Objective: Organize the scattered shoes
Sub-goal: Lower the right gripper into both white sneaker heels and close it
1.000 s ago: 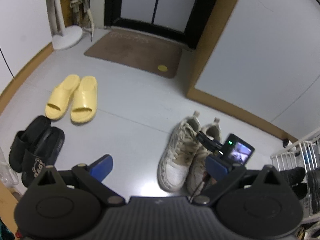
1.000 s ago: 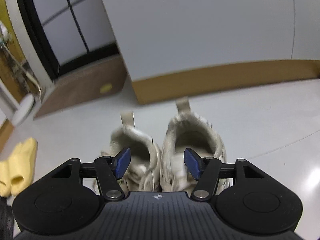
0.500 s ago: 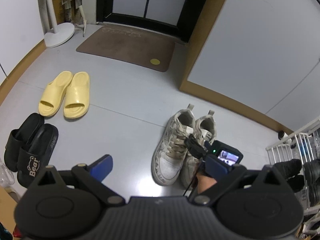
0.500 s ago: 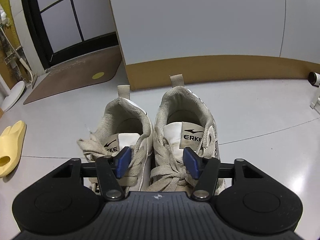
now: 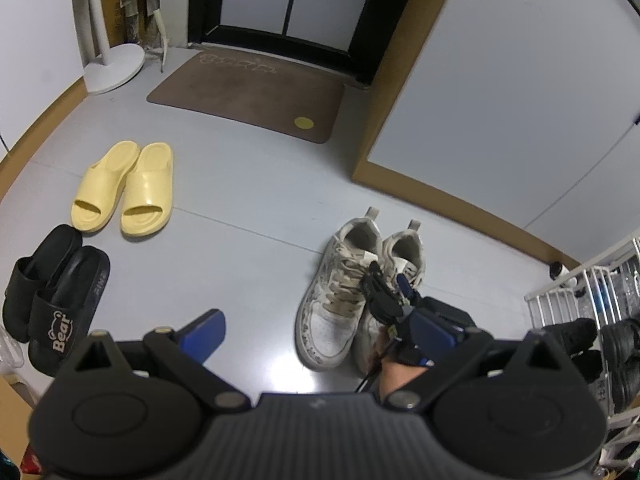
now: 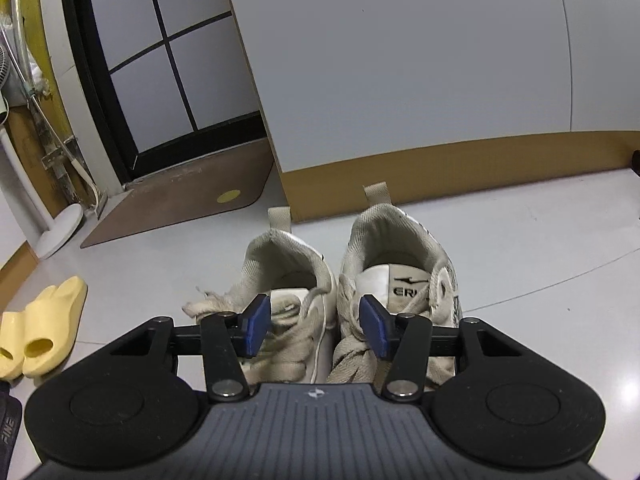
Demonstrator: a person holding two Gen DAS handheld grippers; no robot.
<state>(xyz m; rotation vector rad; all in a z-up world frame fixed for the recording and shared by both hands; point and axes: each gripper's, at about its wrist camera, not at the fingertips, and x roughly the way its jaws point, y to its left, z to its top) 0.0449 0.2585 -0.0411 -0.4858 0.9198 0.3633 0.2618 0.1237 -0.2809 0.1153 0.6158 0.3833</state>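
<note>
Right gripper [image 6: 314, 330] sits low over the laces of the white sneakers [image 6: 352, 300], jaws partway apart w/ one blue pad over each shoe's lacing, straddling the two inner collars. Can't tell if the pads actually bite on anything, looks more like hovering than clamped. Left gripper [image 5: 316, 332] is up high over the floor [image 5: 248, 264], jaws wide apart, nothing in them.

Handling imo: canvas/leather trainers, lightish, soft uppers that squash but stiff soles. Laces are floppy, don't grab those, they'll just slide. Best bet is pinching both inner collar walls together so the pair lifts as one, or the tongue + side wall of a single shoe. Heel pull tabs are too thin for the pads prob.

Orientation: pair is side by side, touching, toes toward the camera side, heels w/ pull tabs toward the wall skirting [image 6: 440, 164]. Long axis runs straight away from the right gripper, roughly square to that wall.

Further off to the left: black slides [image 5: 52, 300], then yellow slides [image 5: 124, 188], each pair already together. Doormat [image 5: 248, 92] by the door is farthest. White rack [image 5: 580, 312] w/ dark shoes at right edge.
</note>
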